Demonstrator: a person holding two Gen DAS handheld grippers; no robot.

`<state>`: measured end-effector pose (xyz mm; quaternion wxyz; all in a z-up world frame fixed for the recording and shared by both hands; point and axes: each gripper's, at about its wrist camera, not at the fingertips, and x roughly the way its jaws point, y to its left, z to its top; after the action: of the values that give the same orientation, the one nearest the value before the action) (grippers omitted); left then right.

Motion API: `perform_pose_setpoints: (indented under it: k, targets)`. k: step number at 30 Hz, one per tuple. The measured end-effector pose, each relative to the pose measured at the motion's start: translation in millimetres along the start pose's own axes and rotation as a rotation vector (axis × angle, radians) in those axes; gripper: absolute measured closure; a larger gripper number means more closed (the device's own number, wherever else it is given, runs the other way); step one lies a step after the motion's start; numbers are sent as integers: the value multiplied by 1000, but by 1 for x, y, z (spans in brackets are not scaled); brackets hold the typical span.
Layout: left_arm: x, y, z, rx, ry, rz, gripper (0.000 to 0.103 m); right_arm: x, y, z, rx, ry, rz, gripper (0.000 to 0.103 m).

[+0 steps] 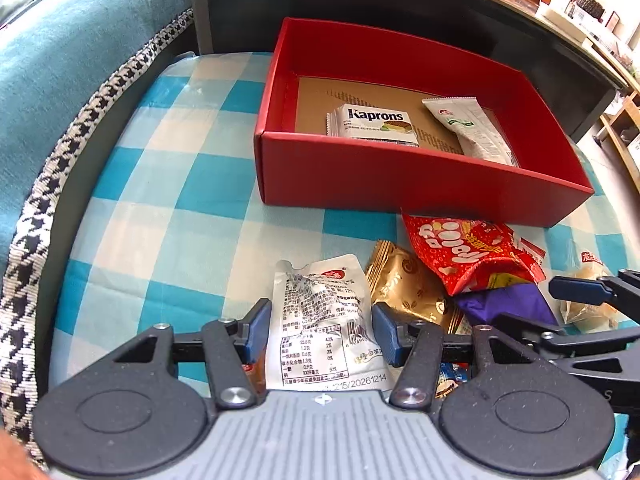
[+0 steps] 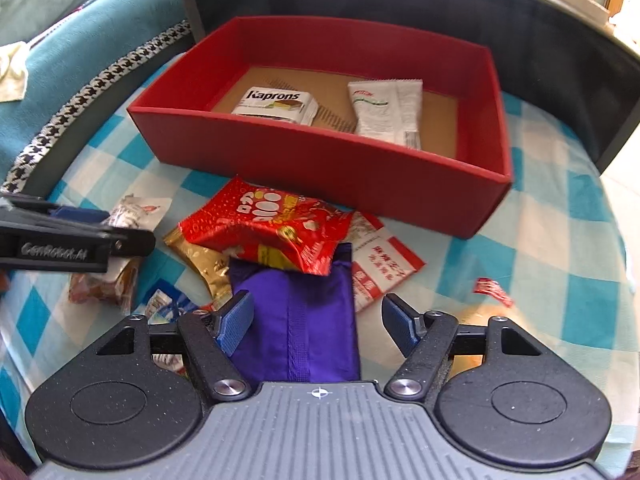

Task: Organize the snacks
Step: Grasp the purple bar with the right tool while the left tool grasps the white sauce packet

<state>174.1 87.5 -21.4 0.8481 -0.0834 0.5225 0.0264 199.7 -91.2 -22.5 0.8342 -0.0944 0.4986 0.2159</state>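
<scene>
Left tool (image 1: 320, 332) pinching the white packet (image 1: 320, 312) for carrying to the red box (image 1: 400, 188); right tool (image 2: 318, 322) gaping over the purple packet (image 2: 296, 312), still unboxed on the checked cloth (image 1: 160, 220).

A blue-and-white checked cloth (image 1: 168, 208) covers the surface; a teal cushion (image 1: 80, 60) lies left, wooden shelves (image 1: 624, 128) far right.

A blue and white checked cloth (image 1: 168, 208) covers the bench. A teal cushion (image 1: 80, 48) with a black and white band (image 1: 52, 184) sits beside it. Wooden shelves (image 1: 624, 128) stand far off.
</scene>
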Motion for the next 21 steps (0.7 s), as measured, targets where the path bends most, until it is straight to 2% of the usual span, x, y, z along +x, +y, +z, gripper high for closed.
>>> perform_pose_setpoints:
  k: [4,11,15,17,21]
  targets:
    - [5,1,3,-7,8,-6,18,10,1,2,18,14,39,17]
    - [15,1,7,-19,34,-10,17,8,6,7,30,19,59,17]
    - [17,-4,6,8,29,6,17,20,14,2,-14,35,6,15]
    - [18,-7,5,23,25,15,17,22,16,0,-26,33,-14,17]
    - [18,-10,3,49,20,30,17,19,16,-2,-51,29,-30,26]
